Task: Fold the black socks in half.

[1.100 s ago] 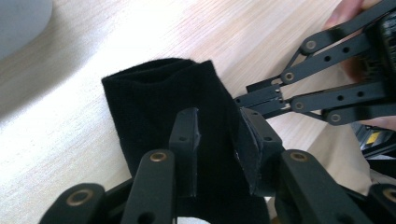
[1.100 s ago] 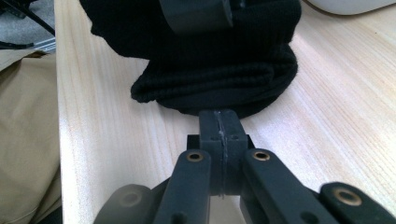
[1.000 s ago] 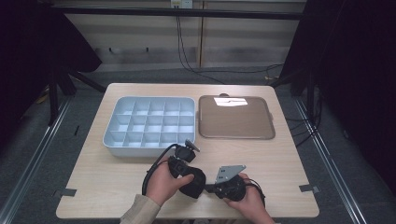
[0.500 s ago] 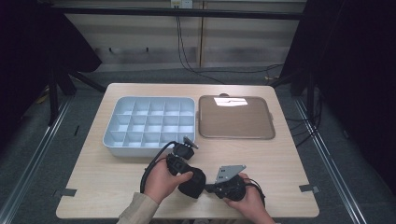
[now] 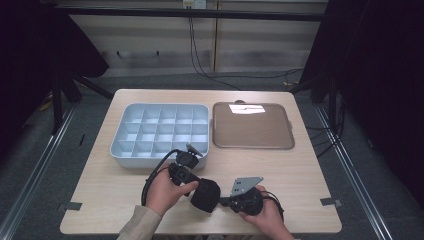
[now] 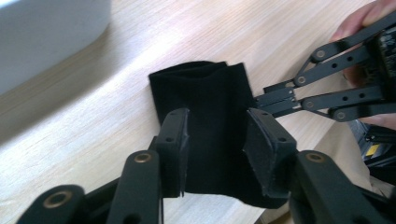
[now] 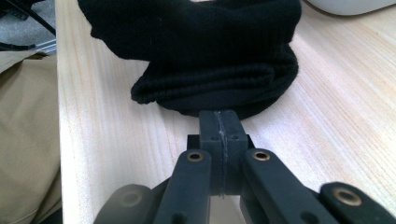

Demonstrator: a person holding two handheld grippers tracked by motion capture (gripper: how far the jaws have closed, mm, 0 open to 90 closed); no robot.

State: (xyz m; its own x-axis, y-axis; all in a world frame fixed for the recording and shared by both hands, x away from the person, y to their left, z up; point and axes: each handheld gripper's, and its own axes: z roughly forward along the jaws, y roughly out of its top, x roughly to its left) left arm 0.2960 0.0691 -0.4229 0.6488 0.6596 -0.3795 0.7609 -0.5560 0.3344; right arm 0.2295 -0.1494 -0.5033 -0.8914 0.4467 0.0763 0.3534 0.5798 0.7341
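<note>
A folded black cloth (image 5: pixel 205 194) lies on the wooden table near its front edge. My left gripper (image 5: pixel 196 186) comes at it from the upper left. In the left gripper view its jaws (image 6: pixel 217 135) have just been opening and stand apart over the cloth (image 6: pixel 210 93), which lies between and under the pads without being pinched. My right gripper (image 5: pixel 223 201) comes from the right with its jaws pressed together. Its tips (image 7: pixel 220 123) rest against the near edge of the cloth (image 7: pixel 210 70). The right gripper (image 6: pixel 261 100) also touches the cloth's side in the left gripper view.
A pale grey box (image 5: pixel 120 150) with several compartments stands behind the left hand, and its wall (image 6: pixel 46 37) is close to the left gripper. A brown tray (image 5: pixel 250 127) sits at the back right. The table's front edge is just behind both hands.
The left hand has shifted slightly over the cloth. The right hand and the cloth have kept still.
</note>
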